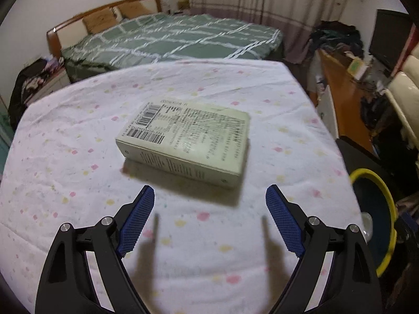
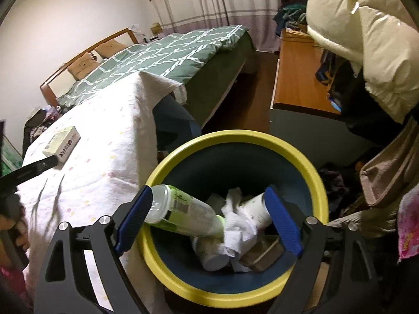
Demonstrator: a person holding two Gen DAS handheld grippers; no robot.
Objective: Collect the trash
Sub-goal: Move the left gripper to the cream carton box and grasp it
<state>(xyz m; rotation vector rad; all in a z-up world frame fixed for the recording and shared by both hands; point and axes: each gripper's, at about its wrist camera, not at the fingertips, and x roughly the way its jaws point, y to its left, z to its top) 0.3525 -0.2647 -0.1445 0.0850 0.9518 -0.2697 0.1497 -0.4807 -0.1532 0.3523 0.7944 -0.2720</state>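
1 flat carton (image 1: 184,141) lies on the desk (image 1: 78,183), which is draped in a white cloth with pastel dots; its barcoded face is turned up, and 2 barcodes show near one end. In the left wrist view the left gripper (image 1: 210,196) hangs just short of the carton, its 2 blue-padded fingers (image 1: 137,219) spread wide with nothing between them and clear of the cloth, where they cast 2 thin shadows.

The right gripper (image 2: 208,196) hovers over 1 round bin (image 2: 318,183), dark blue inside with a yellow rim, standing just beside the desk's edge. Its 2 fingers are parted and grip nothing. Inside the bin lie 1 clear plastic bottle with a green label (image 2: 183,210) leaning against the near rim, 1 crumpled white tissue wad (image 2: 239,222), 2 white cylindrical containers, one (image 2: 258,209) by the far finger and one (image 2: 210,252) lower down, and 1 brownish rectangular item (image 2: 262,253) that I cannot identify.

In the right wrist view the same carton sits well apart from the bin on the cloth, with the left gripper's dark finger close beside it. 1 bed with a green checked cover (image 1: 170,36) stands beyond the desk.
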